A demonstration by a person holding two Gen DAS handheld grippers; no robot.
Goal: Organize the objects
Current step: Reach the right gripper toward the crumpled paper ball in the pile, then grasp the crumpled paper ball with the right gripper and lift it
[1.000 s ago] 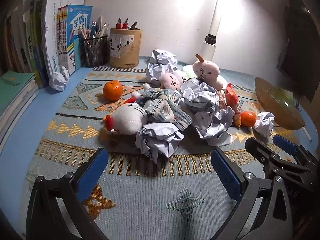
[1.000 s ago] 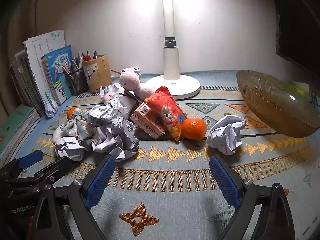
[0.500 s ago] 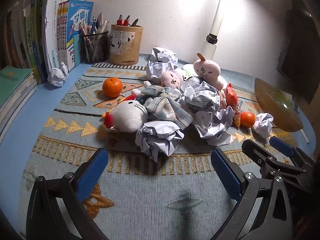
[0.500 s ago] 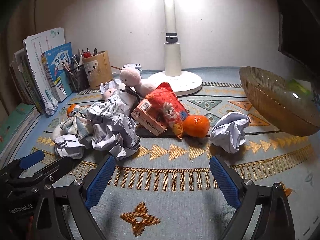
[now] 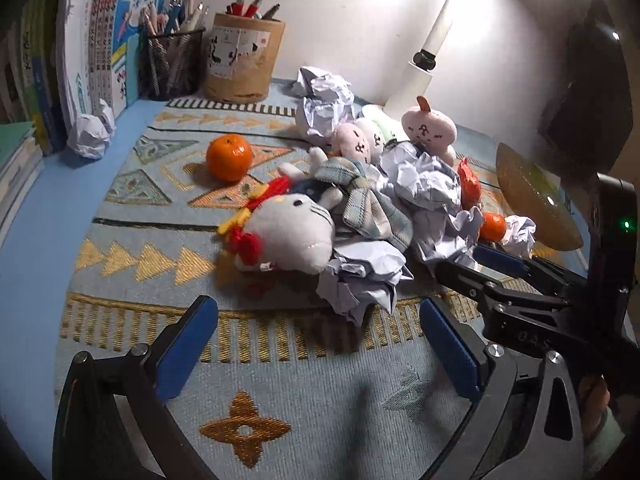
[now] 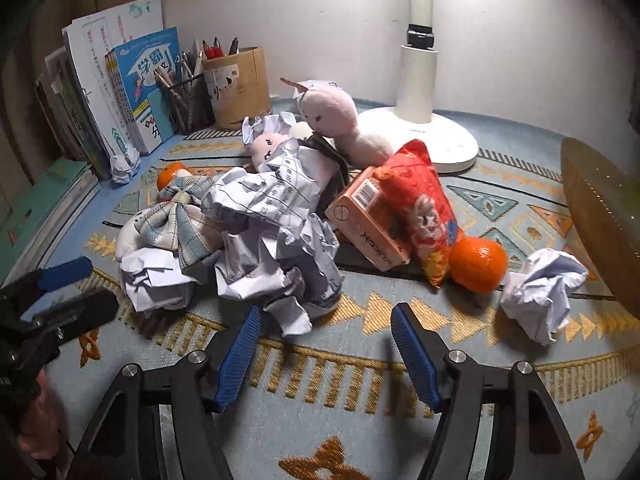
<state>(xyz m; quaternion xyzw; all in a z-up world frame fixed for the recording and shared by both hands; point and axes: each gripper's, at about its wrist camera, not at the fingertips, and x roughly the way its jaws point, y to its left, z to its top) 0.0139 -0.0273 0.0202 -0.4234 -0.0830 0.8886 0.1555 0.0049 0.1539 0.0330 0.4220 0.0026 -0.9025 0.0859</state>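
Observation:
A pile lies on the patterned mat: a white cat plush (image 5: 288, 232), a pink plush (image 6: 328, 112), crumpled lined paper (image 6: 276, 232), a red snack bag (image 6: 420, 208) on an orange carton (image 6: 364, 220), and an orange (image 6: 478, 264). A second orange (image 5: 229, 157) sits apart at the left. My left gripper (image 5: 316, 312) is wide, its jaws closing slightly, with a paper ball (image 5: 360, 280) just ahead of the tips. My right gripper (image 6: 326, 312) has its jaws closing. A corner of the crumpled paper lies just inside its left fingertip, and the pads press on nothing.
A woven bowl (image 6: 600, 220) stands at the right, with a loose paper ball (image 6: 540, 292) beside it. The lamp base (image 6: 420, 140) is at the back. Pen cups (image 5: 246, 60) and upright books (image 5: 100, 40) line the back left, with a small paper ball (image 5: 90, 136) near them.
Both grippers have moved forward toward the pile and tipped downward. The right jaws have narrowed markedly; the left jaws only slightly.

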